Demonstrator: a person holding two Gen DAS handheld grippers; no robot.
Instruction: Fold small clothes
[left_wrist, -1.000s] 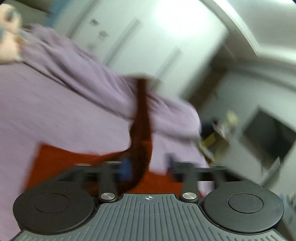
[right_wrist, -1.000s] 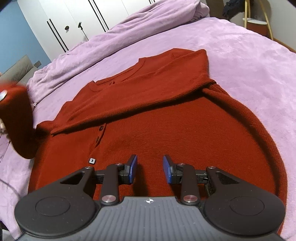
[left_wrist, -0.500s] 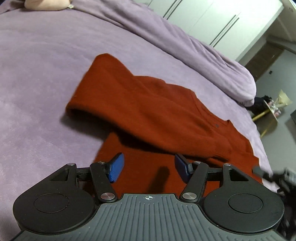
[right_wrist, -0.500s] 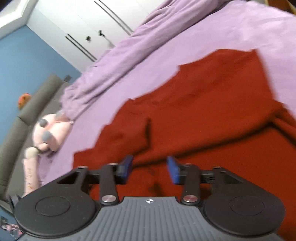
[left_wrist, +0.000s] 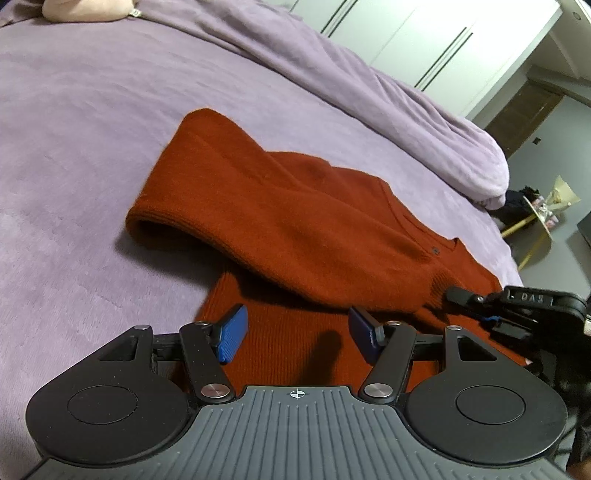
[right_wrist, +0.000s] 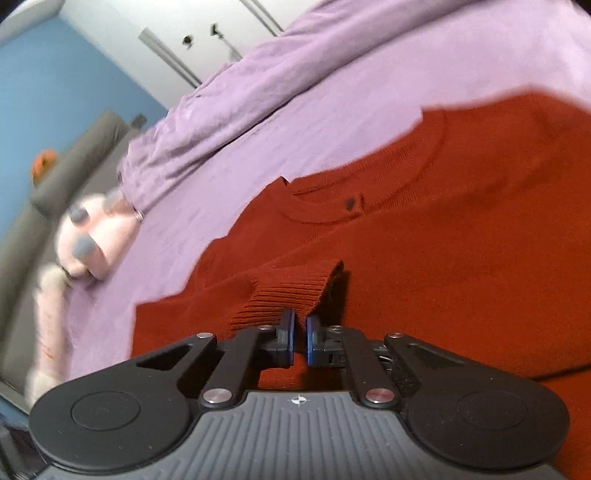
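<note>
Blue rubber pads on the right gripper (right_wrist: 299, 339) have just been closing and now sit nearly together, pinching the ribbed cuff (right_wrist: 291, 291) of the rust-red knitted sweater (right_wrist: 461, 258); only a thin edge of the knit lies between them. The left gripper (left_wrist: 297, 332) hangs with its jaws well apart and nothing between them, just above the sweater's lower body. Outward from there, the sweater lies on the lilac plush bedspread (left_wrist: 92, 129), one sleeve (left_wrist: 240, 206) folded across the chest and its open end hanging over the sweater's side. A pink soft toy (right_wrist: 92, 240) sits beyond, near the bed's edge. The risk is the shallow bite: a quick pull could slip the cuff free, or drag the already folded sleeve out of place.
</note>
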